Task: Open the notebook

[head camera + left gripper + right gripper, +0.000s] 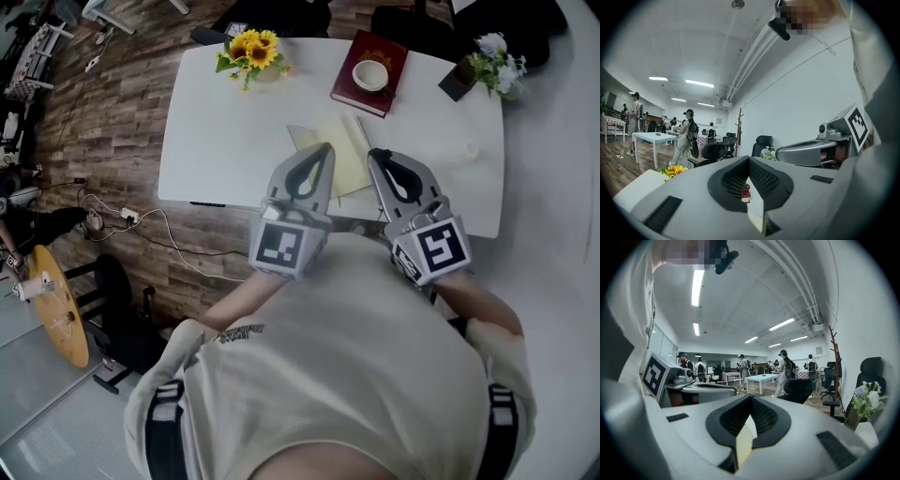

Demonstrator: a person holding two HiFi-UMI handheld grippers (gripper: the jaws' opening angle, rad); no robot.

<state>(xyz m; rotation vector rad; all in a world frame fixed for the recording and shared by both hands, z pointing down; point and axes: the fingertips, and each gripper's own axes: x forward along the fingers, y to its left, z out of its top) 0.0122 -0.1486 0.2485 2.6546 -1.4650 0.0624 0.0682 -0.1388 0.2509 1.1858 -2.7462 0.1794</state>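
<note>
Now the grey left gripper (322,150) and grey right gripper (376,156) are hovering mid-frame, each with jaws pressed together, while the pale yellow paper notebook (346,161) is lying open between them on the white rectangular table (220,141).

Counter (216,141): left half bare from the near edge back to the sunflowers (251,49) at the far left corner, a wide lane.

Far edge: open gap between sunflowers and red book (386,49). A cup (370,74) stands on the book, so it is taller there.

Far right corner: white flowers (495,61), tall, block that approach.

Near middle: notebook (342,155) lies flat and low. Bare strip between it and the book.

Right side: bare, but for a small white thing (471,150) near the edge, too small to identify.

Left hand-held gripper (325,147) and right hand-held gripper (373,153) hang side by side over the near edge, a narrow gap between them.

Floor left of the counter: loose cables (141,220).
</note>
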